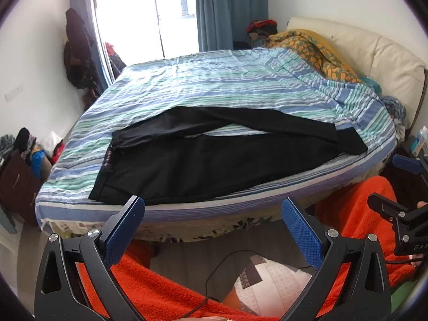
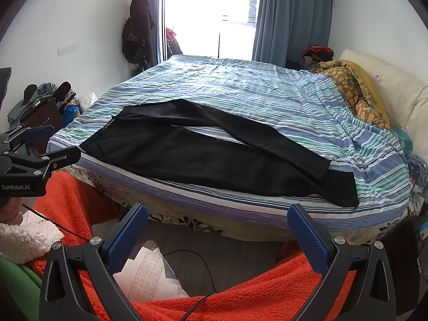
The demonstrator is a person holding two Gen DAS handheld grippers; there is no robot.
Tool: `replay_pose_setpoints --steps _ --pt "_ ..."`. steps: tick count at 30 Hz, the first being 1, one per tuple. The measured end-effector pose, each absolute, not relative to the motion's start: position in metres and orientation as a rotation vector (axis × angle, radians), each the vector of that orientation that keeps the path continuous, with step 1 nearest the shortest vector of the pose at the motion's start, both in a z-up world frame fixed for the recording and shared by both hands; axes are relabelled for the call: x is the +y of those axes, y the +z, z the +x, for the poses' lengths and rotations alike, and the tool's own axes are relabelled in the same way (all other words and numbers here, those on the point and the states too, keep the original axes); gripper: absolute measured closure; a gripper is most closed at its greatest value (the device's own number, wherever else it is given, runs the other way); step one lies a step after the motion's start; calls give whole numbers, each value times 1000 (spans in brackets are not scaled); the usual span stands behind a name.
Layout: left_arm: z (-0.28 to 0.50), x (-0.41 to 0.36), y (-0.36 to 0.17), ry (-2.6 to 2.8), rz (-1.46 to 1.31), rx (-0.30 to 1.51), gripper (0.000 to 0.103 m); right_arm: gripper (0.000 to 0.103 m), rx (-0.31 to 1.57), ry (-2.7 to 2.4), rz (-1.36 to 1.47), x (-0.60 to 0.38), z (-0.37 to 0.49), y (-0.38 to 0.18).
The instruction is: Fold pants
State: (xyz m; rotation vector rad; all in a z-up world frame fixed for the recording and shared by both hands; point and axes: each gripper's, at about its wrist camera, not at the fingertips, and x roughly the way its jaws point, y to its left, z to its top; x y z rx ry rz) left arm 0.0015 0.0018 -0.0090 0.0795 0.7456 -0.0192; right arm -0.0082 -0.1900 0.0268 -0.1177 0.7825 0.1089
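both the left gripper (image 1: 212, 227) and right gripper (image 2: 217, 234) hung wide open and empty short of the bed (image 1: 187, 211), where a one-layer pinch could have dragged the black pants (image 1: 203, 157) askew.

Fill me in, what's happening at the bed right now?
A person holds a gripper in each hand, short of the bed. The left gripper and right gripper are both open and empty. Black pants lie spread on the striped cover near the edge, legs slightly apart, crossing at the cuffs. No fold made yet.
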Motion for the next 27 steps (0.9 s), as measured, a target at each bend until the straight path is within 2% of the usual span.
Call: replay_pose_setpoints --steps 27 --pt "3 2 -8 -19 80 748 1 0 785 109 -116 -187 -8 24"
